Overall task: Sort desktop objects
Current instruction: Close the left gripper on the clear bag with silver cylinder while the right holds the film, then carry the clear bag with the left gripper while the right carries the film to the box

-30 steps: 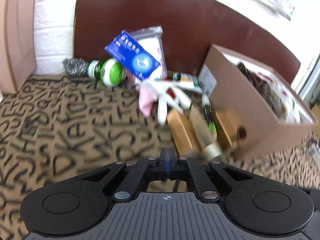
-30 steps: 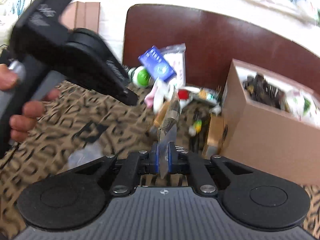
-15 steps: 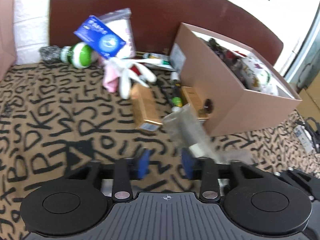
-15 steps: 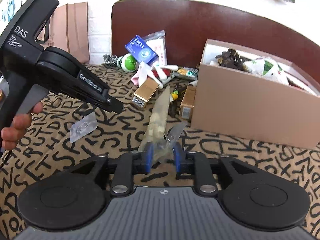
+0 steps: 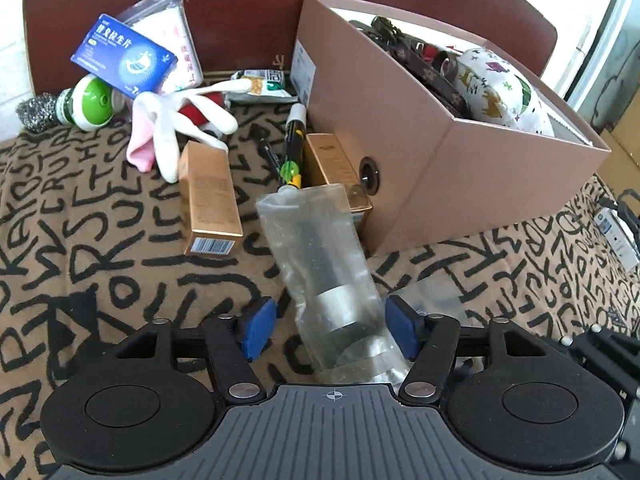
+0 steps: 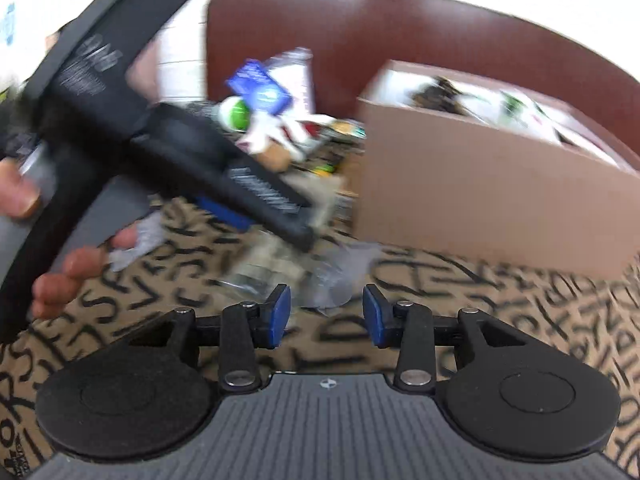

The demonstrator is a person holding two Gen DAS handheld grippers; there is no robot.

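Note:
A clear plastic bag [image 5: 320, 248] with a dark cylinder inside lies on the letter-patterned cloth, in front of the brown box [image 5: 460, 184]. My left gripper [image 5: 330, 328] straddles the bag's near end; its jaws are opening, and the blue pads stand apart from the bag or just at its edge. In the blurred right wrist view the bag [image 6: 280, 264] lies just beyond my right gripper [image 6: 326, 316], which is open with only a corner of plastic near its gap. A hand holds the left gripper [image 6: 260, 220] over the bag there. The box [image 6: 480, 200] holds several items.
Left of the box lie two gold cartons [image 5: 210, 200] [image 5: 334, 160], a marker [image 5: 294, 140], a white and pink glove [image 5: 172, 128], a blue packet [image 5: 124, 56], a green-capped bottle [image 5: 94, 102], a steel scourer [image 5: 36, 110] and a snack pack [image 5: 262, 86]. A dark red chair back [image 5: 248, 8] stands behind.
Both grippers were shut, the right one on the bag held up; both have opened and the bag now lies on the cloth. The left gripper has moved over the bag, nearer the box.

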